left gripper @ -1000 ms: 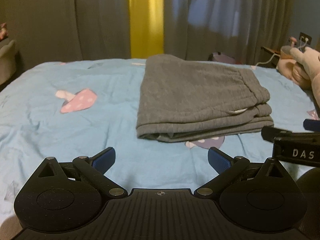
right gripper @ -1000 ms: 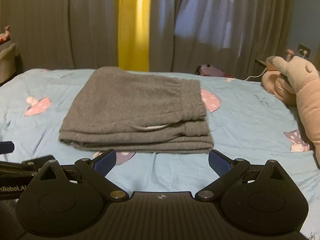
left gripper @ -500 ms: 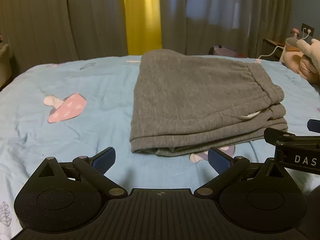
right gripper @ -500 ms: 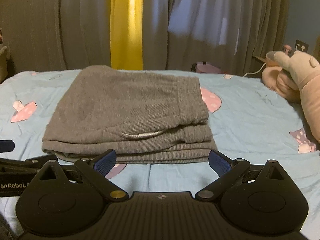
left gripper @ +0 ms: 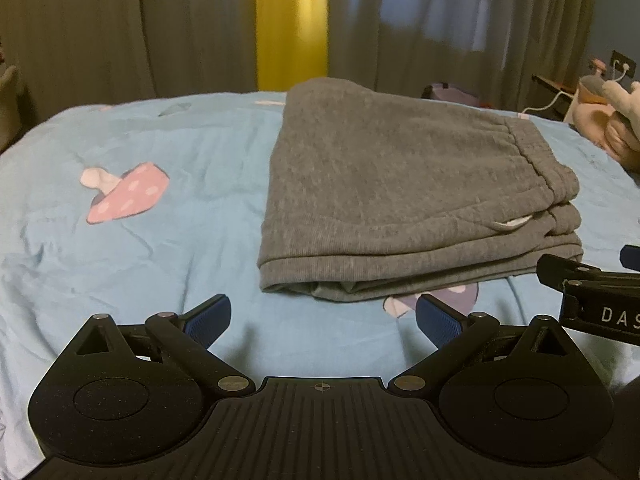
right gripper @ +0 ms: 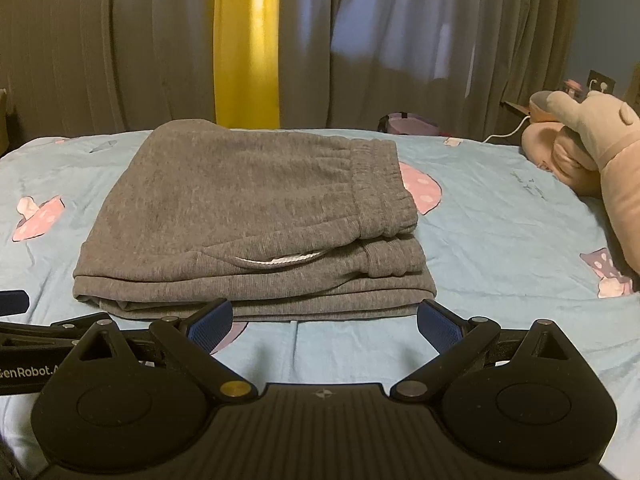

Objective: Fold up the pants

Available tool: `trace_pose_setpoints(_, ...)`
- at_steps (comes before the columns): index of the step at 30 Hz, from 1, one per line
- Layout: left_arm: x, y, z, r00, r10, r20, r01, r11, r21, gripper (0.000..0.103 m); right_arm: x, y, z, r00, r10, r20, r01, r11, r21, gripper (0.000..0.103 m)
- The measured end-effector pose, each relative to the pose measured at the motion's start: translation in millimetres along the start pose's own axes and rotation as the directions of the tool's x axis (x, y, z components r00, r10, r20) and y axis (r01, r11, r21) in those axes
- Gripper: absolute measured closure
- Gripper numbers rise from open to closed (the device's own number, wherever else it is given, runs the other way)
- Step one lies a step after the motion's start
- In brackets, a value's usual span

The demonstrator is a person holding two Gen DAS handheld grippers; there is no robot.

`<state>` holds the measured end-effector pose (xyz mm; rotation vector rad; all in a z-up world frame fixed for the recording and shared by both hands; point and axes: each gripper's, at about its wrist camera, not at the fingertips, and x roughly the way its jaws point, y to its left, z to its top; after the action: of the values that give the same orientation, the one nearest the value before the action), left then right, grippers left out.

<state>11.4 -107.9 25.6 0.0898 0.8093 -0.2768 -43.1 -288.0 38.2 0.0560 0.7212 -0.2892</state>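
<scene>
The grey pants [left gripper: 404, 196] [right gripper: 256, 220] lie folded into a thick stack on the blue bed sheet [left gripper: 160, 184], waistband to the right, a white drawstring showing in the fold. My left gripper [left gripper: 323, 314] is open, hovering just short of the stack's near-left corner, nothing between its blue pads. My right gripper [right gripper: 325, 320] is open too, its fingertips right at the stack's near edge and holding nothing. Each gripper shows at the edge of the other's view.
The sheet carries pink mushroom prints [left gripper: 124, 196] [right gripper: 422, 192]. A pink and grey plush toy [right gripper: 588, 156] lies at the right side of the bed. Grey curtains with a yellow strip [right gripper: 246, 44] hang behind. A cable and wall socket [right gripper: 600, 82] sit far right.
Both grippers have come closer to the folded pants, so the stack looks larger and nearer the fingertips. The pants themselves have not moved. Both grippers stay open.
</scene>
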Motion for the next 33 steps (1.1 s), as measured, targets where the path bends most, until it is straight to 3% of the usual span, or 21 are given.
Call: trace_pose_setpoints(33, -1.7, 0.4, -2.7, 1.000, -0.005, -0.002, 0.005, 1.000, -0.009, 0.001, -3.4, -2.2, -1.0, 1.000, -0.005, -0.005, 0.005, 1.000, 0.015, 0.004)
